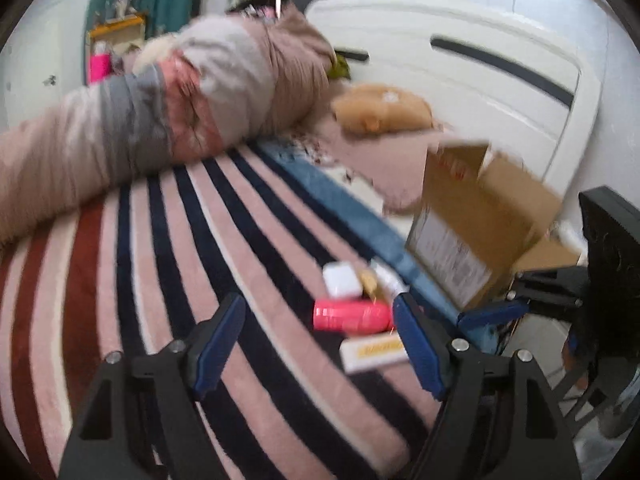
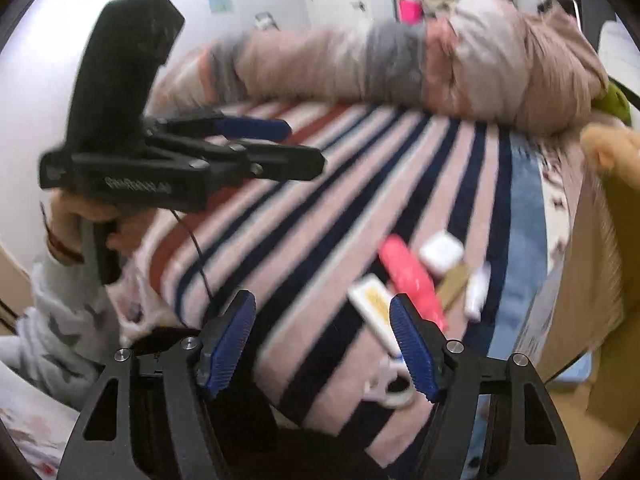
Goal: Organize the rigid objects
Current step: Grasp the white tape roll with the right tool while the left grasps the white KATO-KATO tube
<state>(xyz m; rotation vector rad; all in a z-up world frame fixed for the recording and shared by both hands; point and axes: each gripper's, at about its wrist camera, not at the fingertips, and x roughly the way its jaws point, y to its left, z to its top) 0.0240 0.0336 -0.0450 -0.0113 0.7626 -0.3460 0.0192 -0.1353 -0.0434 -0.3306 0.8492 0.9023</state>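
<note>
Small objects lie together on a striped blanket [image 1: 168, 248]: a pink tube [image 1: 352, 316] [image 2: 412, 276], a white square case [image 1: 340, 280] [image 2: 442, 252], a white and yellow box [image 1: 374, 354] [image 2: 374, 304], a tan piece [image 2: 454, 282] and a white stick [image 2: 476, 292]. A white mug [image 2: 390, 386] sits near the blanket's front edge. My left gripper [image 1: 320, 344] is open and empty, just short of the tube. My right gripper [image 2: 322, 344] is open and empty above the blanket. The left gripper also shows in the right wrist view [image 2: 300, 148].
An open cardboard box [image 1: 480, 220] [image 2: 592, 272] stands right of the objects. A rolled quilt [image 1: 160, 112] [image 2: 440, 60] lies along the far side. A tan plush toy [image 1: 380, 108] rests by the white headboard [image 1: 480, 80]. Both views are blurred.
</note>
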